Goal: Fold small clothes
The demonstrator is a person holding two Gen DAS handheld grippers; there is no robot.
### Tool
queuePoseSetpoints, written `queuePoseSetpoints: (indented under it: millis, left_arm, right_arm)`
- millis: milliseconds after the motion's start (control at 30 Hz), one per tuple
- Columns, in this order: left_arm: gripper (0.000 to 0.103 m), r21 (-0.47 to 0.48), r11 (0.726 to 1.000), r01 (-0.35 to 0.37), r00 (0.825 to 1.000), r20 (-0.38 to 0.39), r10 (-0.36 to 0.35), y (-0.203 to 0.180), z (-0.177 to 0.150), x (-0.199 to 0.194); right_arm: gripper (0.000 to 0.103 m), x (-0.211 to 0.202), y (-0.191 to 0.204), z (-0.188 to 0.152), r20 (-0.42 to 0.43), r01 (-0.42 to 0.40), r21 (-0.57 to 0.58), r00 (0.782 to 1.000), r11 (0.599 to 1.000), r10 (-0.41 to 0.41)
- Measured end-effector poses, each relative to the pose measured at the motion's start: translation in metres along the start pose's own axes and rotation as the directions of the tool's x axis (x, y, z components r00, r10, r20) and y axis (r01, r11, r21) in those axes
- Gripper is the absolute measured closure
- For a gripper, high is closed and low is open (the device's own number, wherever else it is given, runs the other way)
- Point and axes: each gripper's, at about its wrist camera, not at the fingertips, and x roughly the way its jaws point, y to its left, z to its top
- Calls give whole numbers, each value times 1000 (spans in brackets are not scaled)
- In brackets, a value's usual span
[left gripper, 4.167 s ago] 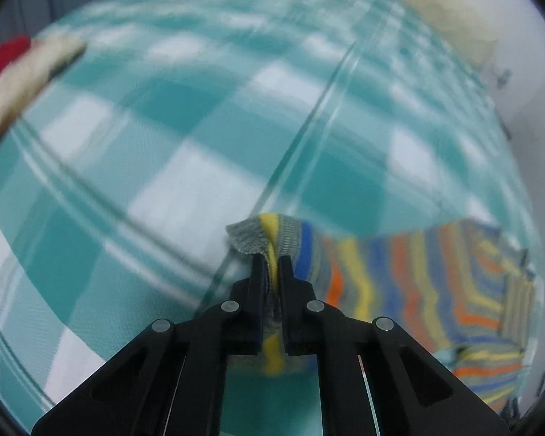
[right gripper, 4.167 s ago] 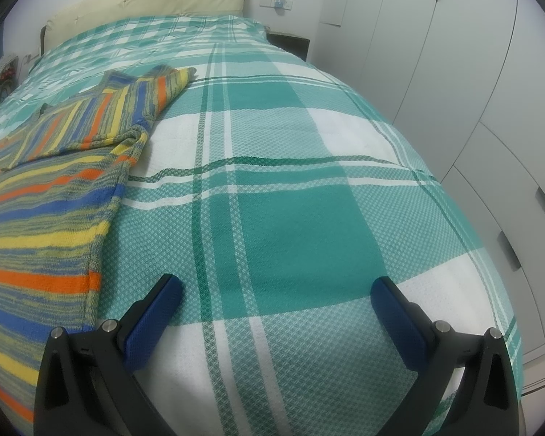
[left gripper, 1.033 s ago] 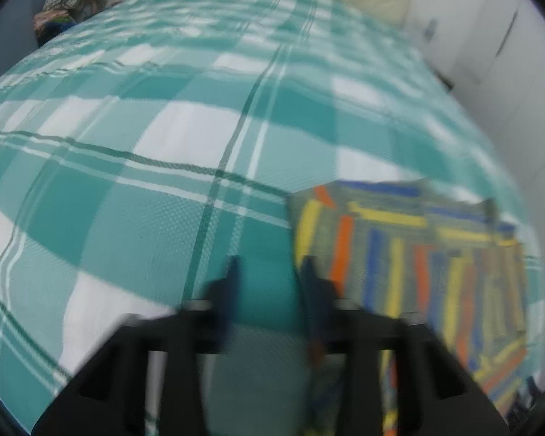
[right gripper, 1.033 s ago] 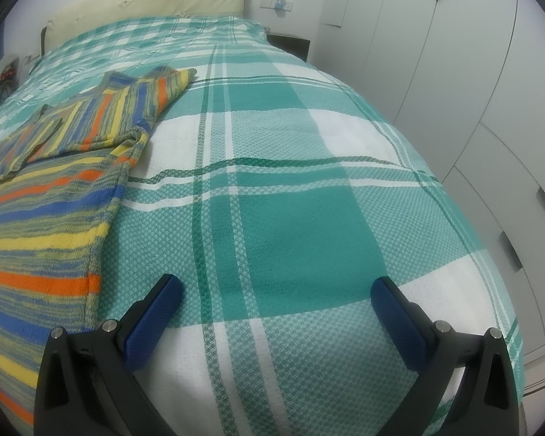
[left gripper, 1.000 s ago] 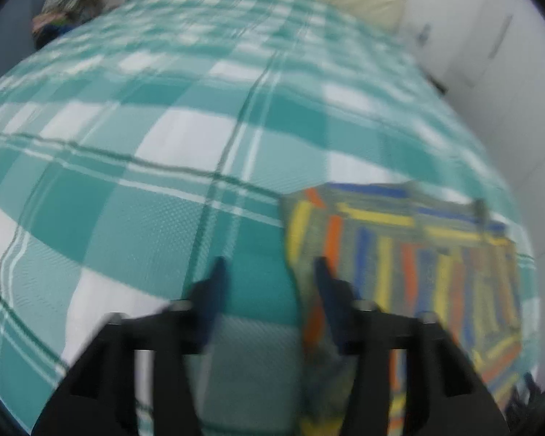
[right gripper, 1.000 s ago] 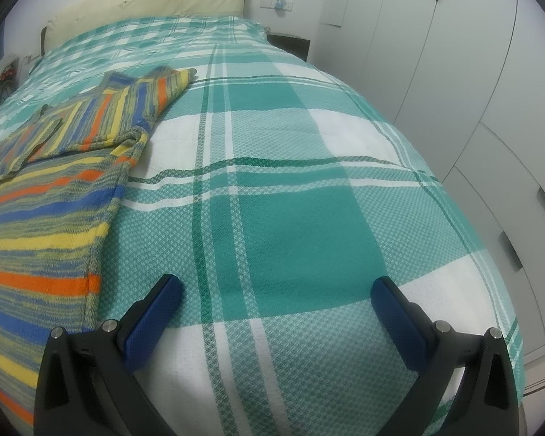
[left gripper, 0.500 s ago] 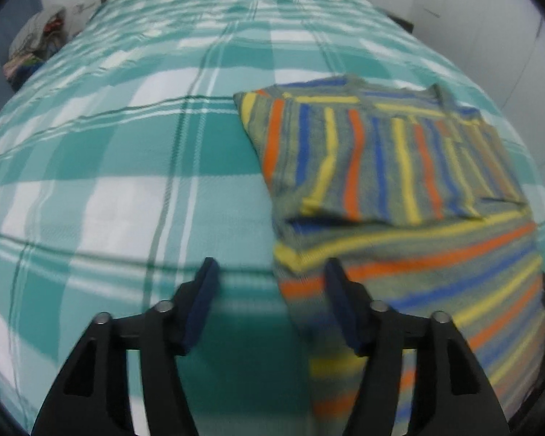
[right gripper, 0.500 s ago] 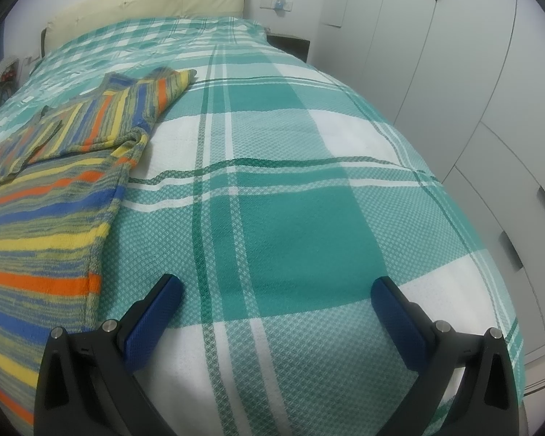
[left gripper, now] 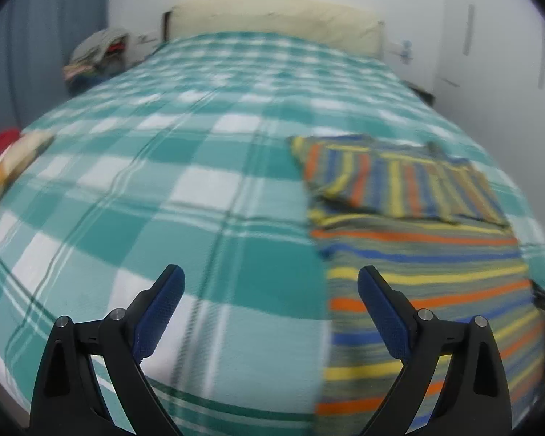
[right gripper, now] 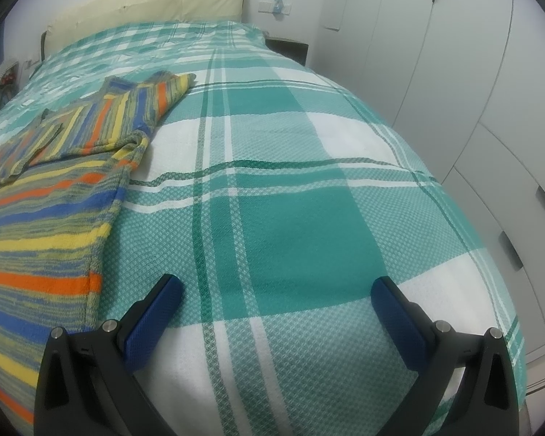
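A striped knit sweater in orange, yellow, blue and grey lies flat on the teal plaid bed, with both sleeves folded across its upper part. My left gripper is open and empty, above the bed at the sweater's left edge. In the right wrist view the sweater lies at the left. My right gripper is open and empty over bare bedspread, to the right of the sweater's hem.
A cream headboard stands at the far end. A pile of clothes sits at the far left, and more clothes lie at the left edge. White wardrobe doors line the right side of the bed.
My left gripper let go of the sleeve, which now lies folded across the sweater, opened wide and drew back toward the bed's foot. My right gripper has not moved.
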Motion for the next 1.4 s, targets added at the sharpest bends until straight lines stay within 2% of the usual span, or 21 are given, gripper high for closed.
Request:
queuePoseSetpoints:
  millis: [67,167,567,800,1400]
  left_arm:
    - [6,-47,999,6,999,-41,-8,11,-2,10]
    - [6,-66,997,-35,999,-22,34,20,-3,5]
    - [6,-3,992,-125,992,-19,125,12,-9,3]
    - [6,1,986,-169,985,-27,169,15,-11,3]
    - [5,35,975,-220,976,-2,220,10,-10,1]
  right_arm:
    - [0,0,0,0,2,-1,1,1000,1000,1]
    - [0,1,-1,0,2,-2,1,1000,1000,2]
    - [0,1,-1,0,2,-2,1,1000,1000,2]
    - [0,1,-1,0,2,-3,1,1000,1000,3]
    - [0,1,-1,0,2,-3,2,1000,1000,3]
